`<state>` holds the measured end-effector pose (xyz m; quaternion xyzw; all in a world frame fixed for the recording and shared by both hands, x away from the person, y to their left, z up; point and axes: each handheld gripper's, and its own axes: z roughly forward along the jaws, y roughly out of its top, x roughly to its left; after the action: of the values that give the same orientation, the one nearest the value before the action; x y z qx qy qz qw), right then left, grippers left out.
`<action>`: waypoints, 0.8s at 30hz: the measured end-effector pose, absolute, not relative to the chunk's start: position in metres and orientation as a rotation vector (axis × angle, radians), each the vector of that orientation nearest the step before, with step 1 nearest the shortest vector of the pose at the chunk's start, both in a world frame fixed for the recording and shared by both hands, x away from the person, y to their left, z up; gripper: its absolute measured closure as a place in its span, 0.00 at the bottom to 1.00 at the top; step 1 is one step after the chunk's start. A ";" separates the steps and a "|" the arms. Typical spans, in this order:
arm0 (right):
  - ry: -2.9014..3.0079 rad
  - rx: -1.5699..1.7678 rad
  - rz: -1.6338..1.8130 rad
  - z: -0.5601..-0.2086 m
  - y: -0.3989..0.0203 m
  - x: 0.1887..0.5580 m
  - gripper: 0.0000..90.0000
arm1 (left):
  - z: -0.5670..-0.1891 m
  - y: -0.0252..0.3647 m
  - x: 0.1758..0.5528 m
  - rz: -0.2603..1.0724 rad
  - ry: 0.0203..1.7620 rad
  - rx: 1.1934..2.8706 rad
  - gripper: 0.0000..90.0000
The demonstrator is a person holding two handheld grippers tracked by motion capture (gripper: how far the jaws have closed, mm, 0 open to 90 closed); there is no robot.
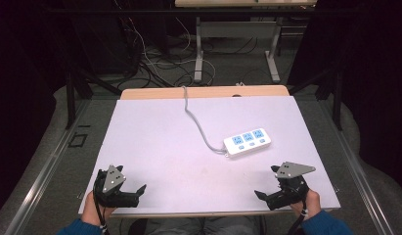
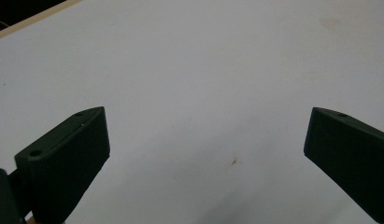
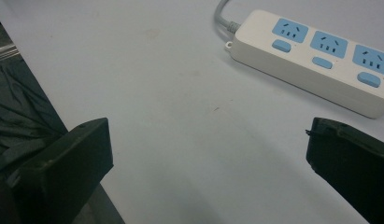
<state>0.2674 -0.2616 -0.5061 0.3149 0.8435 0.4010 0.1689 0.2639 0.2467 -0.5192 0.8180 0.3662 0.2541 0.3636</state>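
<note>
white power strip (image 1: 247, 142) sits right of centre on the table (image 1: 154, 147), near the right gripper (image 1: 270, 185). left gripper (image 1: 131, 183) at the near left corner. both have jaws wide apart, holding nothing.

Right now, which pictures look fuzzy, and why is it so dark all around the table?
High view: light falls on the white table and the power strip, the surroundings are near black. Left gripper view: the black jaws look soft, with dim corners. Right gripper view: the power strip is fairly sharp, the near jaws blurred.
</note>
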 end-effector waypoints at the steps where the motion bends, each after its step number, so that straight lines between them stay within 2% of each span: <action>1: 2.395 0.894 1.140 -0.506 -0.262 0.267 0.00 | -0.519 0.247 0.264 0.655 0.942 2.105 0.01; 24: 2.389 0.888 1.128 -0.504 -0.263 0.269 0.00 | -0.520 0.246 0.264 0.670 0.935 2.110 0.01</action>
<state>0.2689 -0.2631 -0.5037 0.3135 0.8439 0.3982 0.1762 0.2643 0.2457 -0.5199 0.8190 0.3628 0.2600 0.3607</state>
